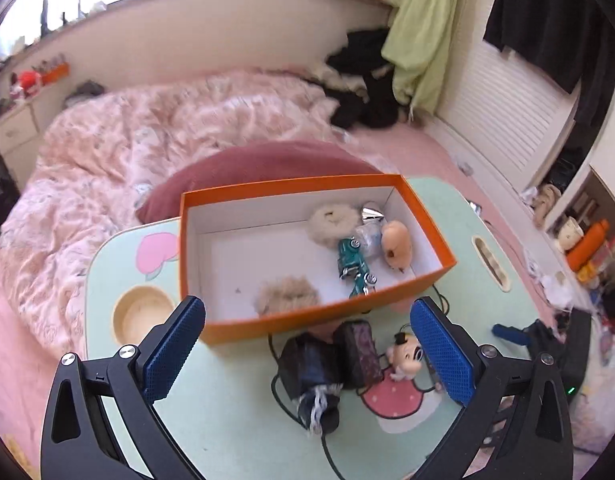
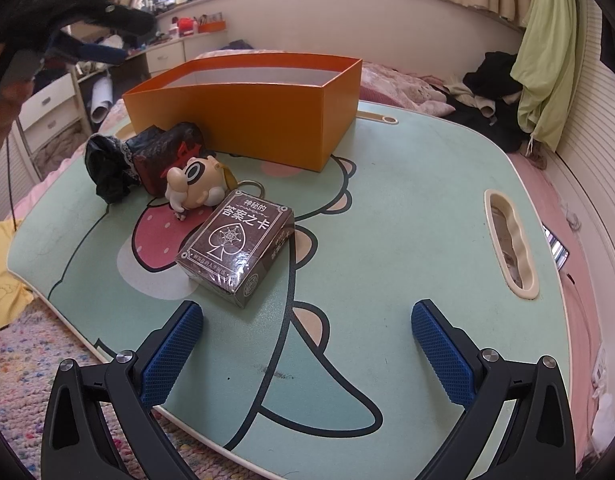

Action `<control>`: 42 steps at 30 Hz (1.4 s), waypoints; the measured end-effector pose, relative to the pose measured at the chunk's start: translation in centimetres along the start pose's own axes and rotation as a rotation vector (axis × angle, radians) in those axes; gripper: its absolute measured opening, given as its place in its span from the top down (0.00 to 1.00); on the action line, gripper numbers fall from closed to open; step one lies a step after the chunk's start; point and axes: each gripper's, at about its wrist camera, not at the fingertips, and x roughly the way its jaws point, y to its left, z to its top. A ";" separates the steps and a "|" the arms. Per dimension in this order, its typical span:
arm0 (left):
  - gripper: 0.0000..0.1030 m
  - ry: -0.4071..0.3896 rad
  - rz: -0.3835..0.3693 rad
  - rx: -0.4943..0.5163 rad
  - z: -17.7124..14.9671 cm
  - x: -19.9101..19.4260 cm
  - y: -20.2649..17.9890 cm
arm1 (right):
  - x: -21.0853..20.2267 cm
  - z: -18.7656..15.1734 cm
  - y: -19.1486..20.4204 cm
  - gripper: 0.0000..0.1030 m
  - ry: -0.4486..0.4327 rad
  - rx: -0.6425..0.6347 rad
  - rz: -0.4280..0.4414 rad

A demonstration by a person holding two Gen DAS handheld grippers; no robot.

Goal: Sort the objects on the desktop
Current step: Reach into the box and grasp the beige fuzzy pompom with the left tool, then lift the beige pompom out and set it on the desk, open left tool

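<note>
Left gripper (image 1: 307, 344) wide, empty, above black drawstring pouch (image 1: 311, 372) near orange box (image 1: 307, 320). Right gripper (image 2: 307, 344) wide, empty, near wrapped card deck (image 2: 237, 250) on lap table (image 2: 407, 220). Risks: slick wrap slipping from pads; cartoon figurine (image 2: 191, 188) touching deck, likely dragged or toppled; pouch cord snagging.

The box (image 1: 307, 322) is orange outside, white inside, holding a teal toy car (image 1: 355, 266). The tray table (image 2: 407, 208) is mint green with a pink strawberry print (at nine o'clock). The card deck (image 2: 237, 246) is brown with white characters.
</note>
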 end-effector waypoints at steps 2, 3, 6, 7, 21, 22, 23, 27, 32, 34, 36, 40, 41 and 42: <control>0.24 0.150 -0.014 -0.059 2.0 2.8 1.2 | 0.0 0.0 0.0 0.00 -0.001 0.000 0.000; 0.27 0.218 -0.009 -0.090 2.6 4.4 1.5 | -0.1 0.0 0.1 0.00 -0.002 0.000 0.001; 0.27 0.333 0.011 -0.131 2.2 7.6 2.2 | -0.1 0.1 0.1 0.00 -0.003 0.000 0.001; 0.27 0.360 0.024 -0.144 2.1 8.3 2.3 | -0.1 0.1 0.1 0.00 -0.004 0.000 0.001; 0.86 0.487 0.220 0.018 0.9 12.0 0.4 | 0.0 0.4 0.2 0.00 -0.007 0.001 -0.001; 0.86 0.474 0.220 0.021 0.9 11.7 0.4 | 0.0 0.5 0.3 0.00 -0.007 0.001 -0.001; 0.86 0.458 0.212 0.018 1.0 11.2 0.5 | 0.0 0.5 0.3 0.00 -0.007 0.001 -0.002; 0.86 0.351 0.095 -0.041 2.5 7.4 1.0 | 0.0 0.5 0.3 0.00 -0.007 0.002 -0.002; 0.86 0.212 -0.042 -0.085 3.5 1.6 -2.0 | 0.0 0.5 0.3 0.00 -0.007 0.003 -0.002; 0.86 0.197 -0.081 -0.078 3.0 1.0 -2.6 | 0.0 0.5 0.2 0.00 -0.007 0.004 -0.003; 0.86 0.205 -0.128 -0.060 1.7 1.0 -3.6 | 0.0 0.5 0.3 0.00 -0.007 0.004 -0.003; 0.85 0.246 -0.178 -0.009 -0.8 2.7 -6.2 | 0.0 0.5 0.2 0.00 -0.008 0.006 -0.003; 0.84 0.242 -0.182 -0.006 -1.0 3.2 -6.4 | 0.0 0.5 0.2 0.00 -0.008 0.006 -0.004; 0.80 0.228 -0.185 0.001 -1.2 3.5 -6.9 | 0.0 0.5 0.2 0.00 -0.008 0.006 -0.004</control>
